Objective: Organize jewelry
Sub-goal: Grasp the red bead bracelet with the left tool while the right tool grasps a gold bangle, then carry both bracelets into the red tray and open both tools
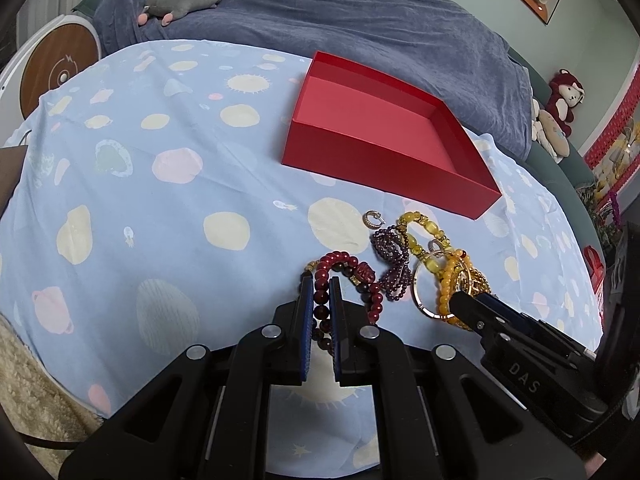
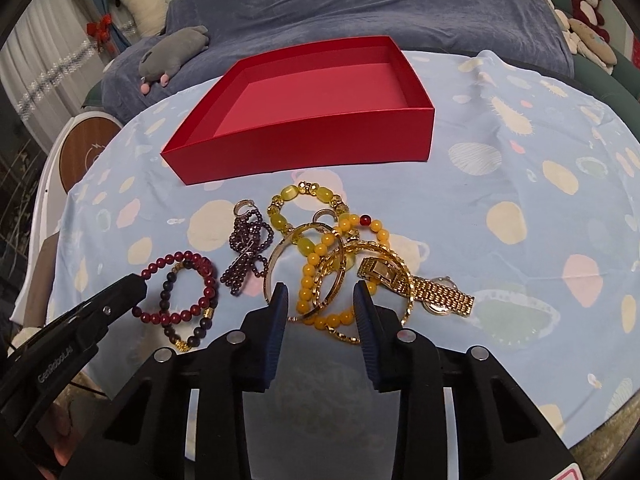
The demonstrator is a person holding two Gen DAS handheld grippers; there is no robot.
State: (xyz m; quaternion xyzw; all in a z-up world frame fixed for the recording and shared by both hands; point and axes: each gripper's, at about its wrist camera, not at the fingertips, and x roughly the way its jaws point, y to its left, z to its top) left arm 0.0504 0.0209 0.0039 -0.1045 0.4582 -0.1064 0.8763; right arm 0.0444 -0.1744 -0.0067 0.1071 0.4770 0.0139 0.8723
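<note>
On the table [image 1: 168,208], the red box [image 2: 304,148] sits open beyond the jewelry pile. The right hand-held gripper [image 2: 320,304] is spread wide around the yellow bead bracelet [image 2: 316,260] and gold bangle [image 2: 280,256]. The left hand-held gripper [image 1: 320,292] pinches the dark red bead bracelet [image 1: 340,264] at the pile's left edge.

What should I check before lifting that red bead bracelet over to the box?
1. Left gripper closed on the red bead bracelet: ok, beads sit between the pads.
2. Dark bead bracelet free of it: not ok, the two overlap.
3. Red box open and empty: ok.
4. Right gripper out of the way: ok, open over the yellow bead bracelet, apart from the red one.
5. Purple bead strand clear of the lift: ok, it lies apart.
</note>
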